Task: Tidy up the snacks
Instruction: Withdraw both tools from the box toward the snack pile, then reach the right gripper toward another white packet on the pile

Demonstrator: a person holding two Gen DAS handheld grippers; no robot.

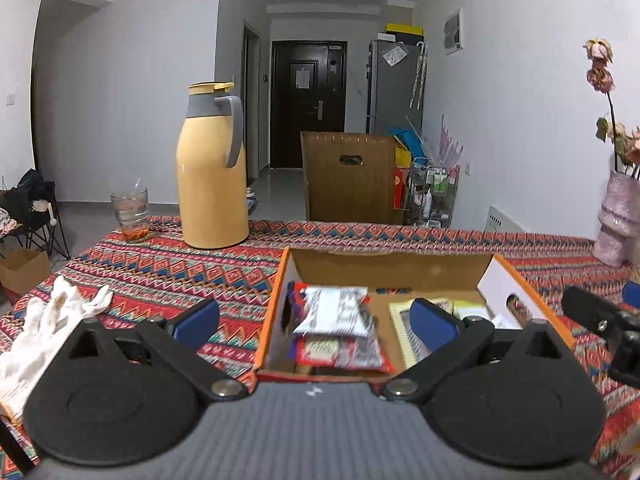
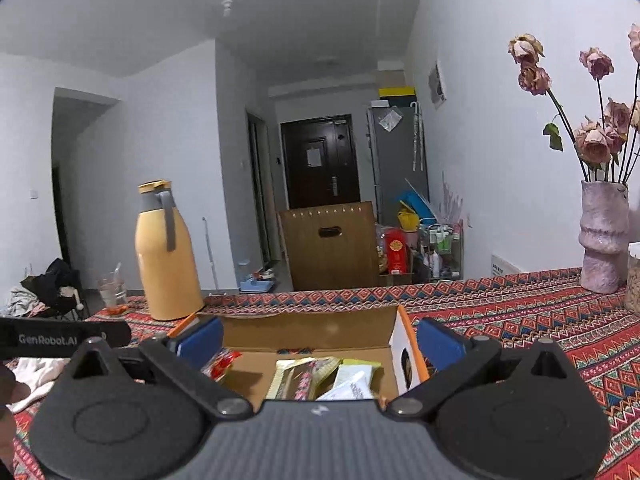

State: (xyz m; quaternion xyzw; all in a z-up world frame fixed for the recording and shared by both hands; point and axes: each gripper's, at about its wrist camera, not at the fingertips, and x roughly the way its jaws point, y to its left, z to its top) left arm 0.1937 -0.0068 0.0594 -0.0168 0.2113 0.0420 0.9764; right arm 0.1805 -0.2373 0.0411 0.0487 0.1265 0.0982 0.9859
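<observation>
An open cardboard box with orange edges sits on the patterned tablecloth. It holds several snack packets: a silver and red stack on the left and yellowish packets on the right. My left gripper is open and empty, just above the box's near side. In the right wrist view the same box shows yellow and white packets. My right gripper is open and empty over the box. The right gripper's body also shows in the left wrist view.
A yellow thermos jug and a glass stand at the table's far left. White gloves lie at the left. A pink vase with dried roses stands at the far right, beside a jar.
</observation>
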